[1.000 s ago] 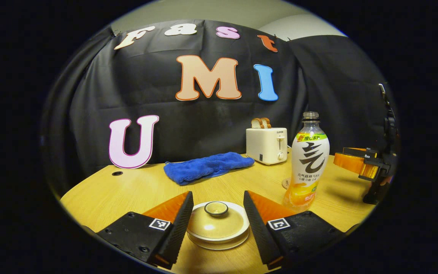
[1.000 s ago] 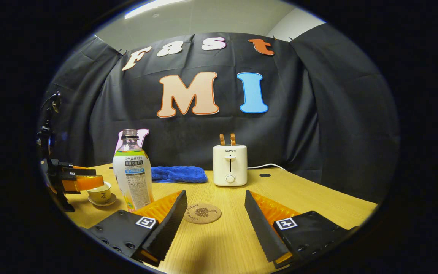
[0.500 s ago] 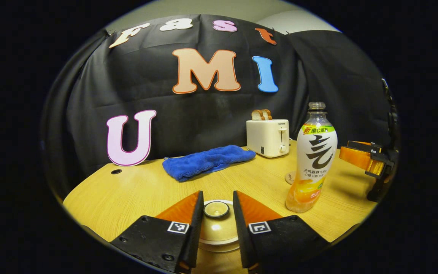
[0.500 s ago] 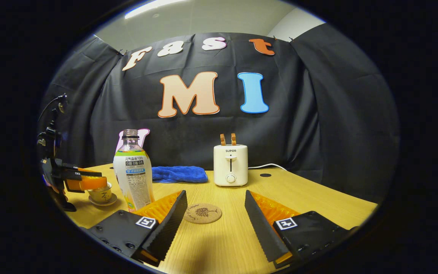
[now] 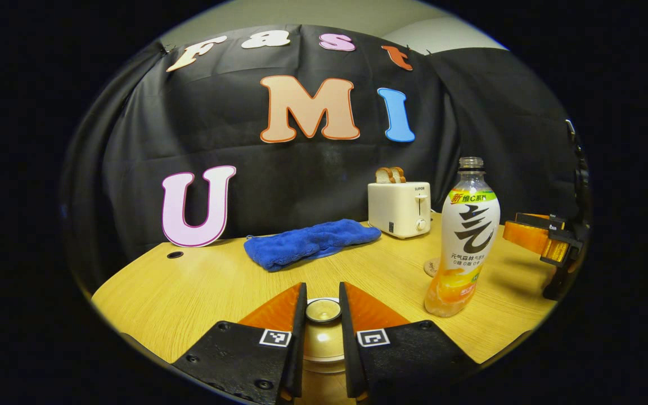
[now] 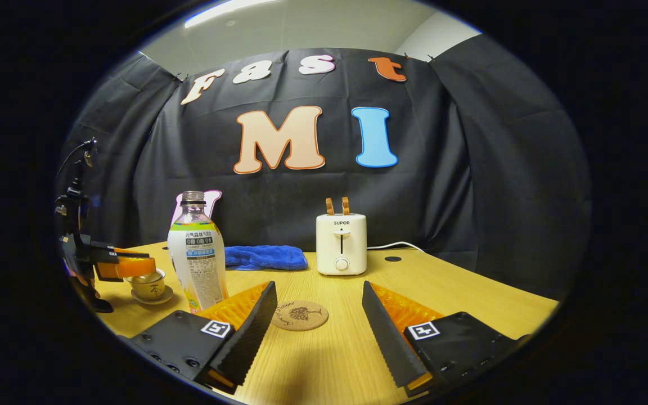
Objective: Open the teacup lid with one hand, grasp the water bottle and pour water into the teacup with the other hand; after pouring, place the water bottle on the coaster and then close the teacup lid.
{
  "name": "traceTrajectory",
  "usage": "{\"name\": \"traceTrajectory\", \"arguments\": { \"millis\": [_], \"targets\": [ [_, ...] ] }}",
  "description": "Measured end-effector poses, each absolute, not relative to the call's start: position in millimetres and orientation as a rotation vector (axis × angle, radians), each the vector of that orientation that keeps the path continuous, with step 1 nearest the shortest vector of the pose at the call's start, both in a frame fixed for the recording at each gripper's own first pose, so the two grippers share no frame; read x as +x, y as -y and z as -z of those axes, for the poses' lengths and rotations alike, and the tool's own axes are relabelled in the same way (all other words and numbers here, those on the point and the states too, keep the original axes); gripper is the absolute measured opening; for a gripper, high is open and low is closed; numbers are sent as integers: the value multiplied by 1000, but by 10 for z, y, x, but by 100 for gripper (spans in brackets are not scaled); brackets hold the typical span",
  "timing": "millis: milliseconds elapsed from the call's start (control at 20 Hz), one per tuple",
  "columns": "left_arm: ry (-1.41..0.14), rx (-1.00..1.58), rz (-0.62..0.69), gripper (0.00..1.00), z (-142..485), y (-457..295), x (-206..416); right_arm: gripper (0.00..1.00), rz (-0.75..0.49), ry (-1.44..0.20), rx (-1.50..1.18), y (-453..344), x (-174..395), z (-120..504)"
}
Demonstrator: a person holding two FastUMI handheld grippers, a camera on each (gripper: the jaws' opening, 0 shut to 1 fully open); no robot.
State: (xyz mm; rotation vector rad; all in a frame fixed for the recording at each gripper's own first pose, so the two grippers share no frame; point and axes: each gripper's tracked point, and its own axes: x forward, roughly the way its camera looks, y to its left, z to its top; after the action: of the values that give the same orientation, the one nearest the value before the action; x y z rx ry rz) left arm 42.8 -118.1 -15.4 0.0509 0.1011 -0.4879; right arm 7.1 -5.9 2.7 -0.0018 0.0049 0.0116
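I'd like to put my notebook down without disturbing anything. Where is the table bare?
Bare wood lies right of the toaster and coaster, and left of the blue towel. It is crowded around the teacup, water bottle and left gripper.

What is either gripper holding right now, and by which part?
The left gripper is closed on the teacup lid by its round top knob. The right gripper is open, holding nothing.
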Motion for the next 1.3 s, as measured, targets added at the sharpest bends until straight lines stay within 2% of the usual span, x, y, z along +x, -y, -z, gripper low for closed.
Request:
{"name": "traceTrajectory", "arguments": {
  "millis": [150, 200, 400, 450, 550, 1050, 1200, 1300],
  "targets": [
    [-70, 25, 461, 28, 102, 1115, 424, 92, -12, -5, -2, 58, 74, -25],
    [-61, 17, 448, 28, 88, 1092, 422, 97, -12, -5, -2, 62, 70, -26],
    [-9, -18, 421, 28, 4, 1033, 395, 97, -16, -5, -2, 52, 69, -32],
    [-1, -13, 419, 28, -10, 1021, 390, 100, -17, -5, -2, 51, 79, -28],
    [-3, -14, 397, 28, 6, 955, 371, 92, -17, -4, -2, 49, 80, -28],
    [6, -6, 192, 28, -12, 383, 234, 92, -17, -3, -2, 48, 81, -22],
    [6, -6, 159, 28, -7, 250, 206, 92, -43, -4, -1, -1, 79, -25],
    [7, -5, 144, 28, -8, 177, 194, 92, -105, -9, 2, -127, 63, -11]
  ]
}}
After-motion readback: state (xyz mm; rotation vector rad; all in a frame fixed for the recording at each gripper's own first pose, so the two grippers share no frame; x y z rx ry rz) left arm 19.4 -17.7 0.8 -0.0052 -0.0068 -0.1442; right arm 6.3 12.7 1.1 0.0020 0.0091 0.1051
